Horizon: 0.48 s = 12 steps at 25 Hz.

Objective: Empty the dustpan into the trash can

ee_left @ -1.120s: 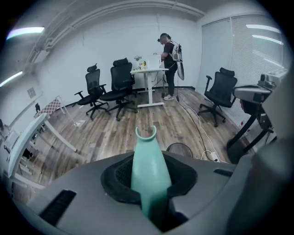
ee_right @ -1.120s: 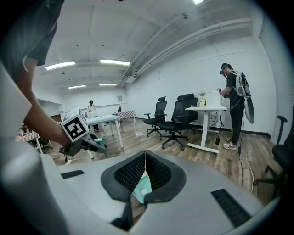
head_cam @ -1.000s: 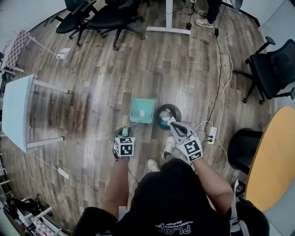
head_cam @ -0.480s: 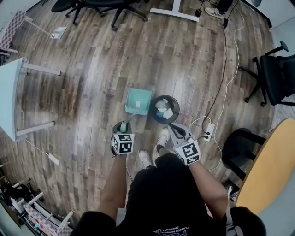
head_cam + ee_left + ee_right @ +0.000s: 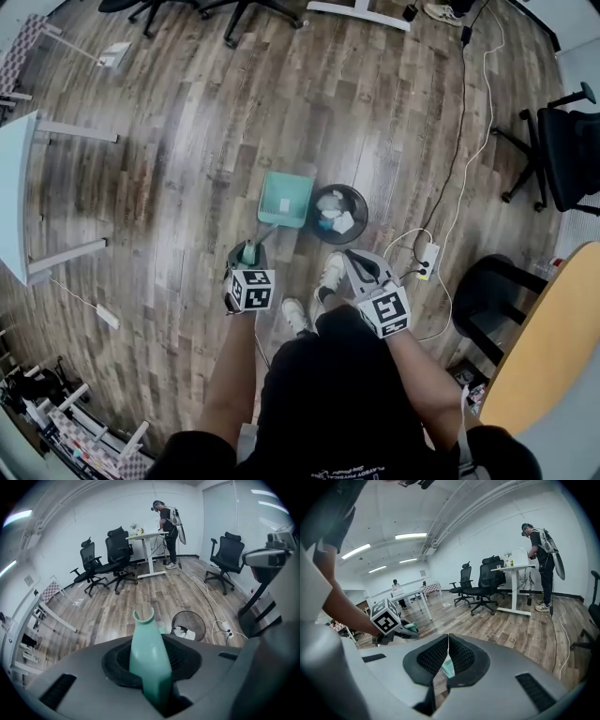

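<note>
A teal dustpan (image 5: 286, 199) rests flat on the wood floor just left of the black mesh trash can (image 5: 337, 213), which holds crumpled white paper. My left gripper (image 5: 249, 257) is closed round the dustpan's upright teal handle (image 5: 146, 654), and its jaws are opening slightly with the handle still between the pads. The can (image 5: 188, 625) shows beyond the handle. My right gripper (image 5: 353, 260) hovers near the can's near side; its pads (image 5: 448, 656) are shut with nothing between them. The left gripper (image 5: 402, 629) is visible at the left of the right gripper view.
A white power strip (image 5: 429, 263) with cables lies right of the can. A black stool (image 5: 487, 295), a yellow round table (image 5: 553, 337) and an office chair (image 5: 567, 141) stand at the right, a white table (image 5: 19, 187) at the left. My shoes (image 5: 331, 275) are near the can.
Both grippers have sunk toward the floor, the left one bringing the dustpan down with it. The dustpan stays beside the can.
</note>
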Each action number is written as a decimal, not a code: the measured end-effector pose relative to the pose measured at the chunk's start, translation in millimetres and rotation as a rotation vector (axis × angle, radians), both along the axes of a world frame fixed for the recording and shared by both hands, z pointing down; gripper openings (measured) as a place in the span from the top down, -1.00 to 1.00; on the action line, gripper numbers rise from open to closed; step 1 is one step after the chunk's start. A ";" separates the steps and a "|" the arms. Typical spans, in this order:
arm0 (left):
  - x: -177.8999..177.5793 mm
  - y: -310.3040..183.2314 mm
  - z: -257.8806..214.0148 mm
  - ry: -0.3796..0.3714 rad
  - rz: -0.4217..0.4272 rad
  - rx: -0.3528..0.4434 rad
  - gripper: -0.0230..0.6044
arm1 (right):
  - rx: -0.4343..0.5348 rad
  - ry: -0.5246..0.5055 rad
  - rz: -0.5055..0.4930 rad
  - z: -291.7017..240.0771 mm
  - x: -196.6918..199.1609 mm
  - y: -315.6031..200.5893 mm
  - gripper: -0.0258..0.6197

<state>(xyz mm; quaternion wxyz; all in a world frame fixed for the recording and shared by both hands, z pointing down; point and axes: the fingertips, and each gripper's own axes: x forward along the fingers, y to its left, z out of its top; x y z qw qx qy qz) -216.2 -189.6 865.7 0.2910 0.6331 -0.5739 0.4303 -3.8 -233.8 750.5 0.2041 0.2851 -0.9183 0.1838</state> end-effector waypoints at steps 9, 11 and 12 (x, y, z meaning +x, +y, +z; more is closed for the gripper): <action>-4.3 0.0 -23.7 0.034 -0.061 0.099 0.48 | 0.025 -0.009 0.025 -14.0 -6.5 8.3 0.84; -0.7 -4.5 -39.3 0.049 -0.056 0.142 0.44 | 0.046 -0.014 0.032 -22.4 -7.7 8.8 0.84; 0.7 -6.0 -47.7 0.055 -0.057 0.162 0.44 | 0.056 -0.017 0.037 -26.2 -8.1 9.4 0.84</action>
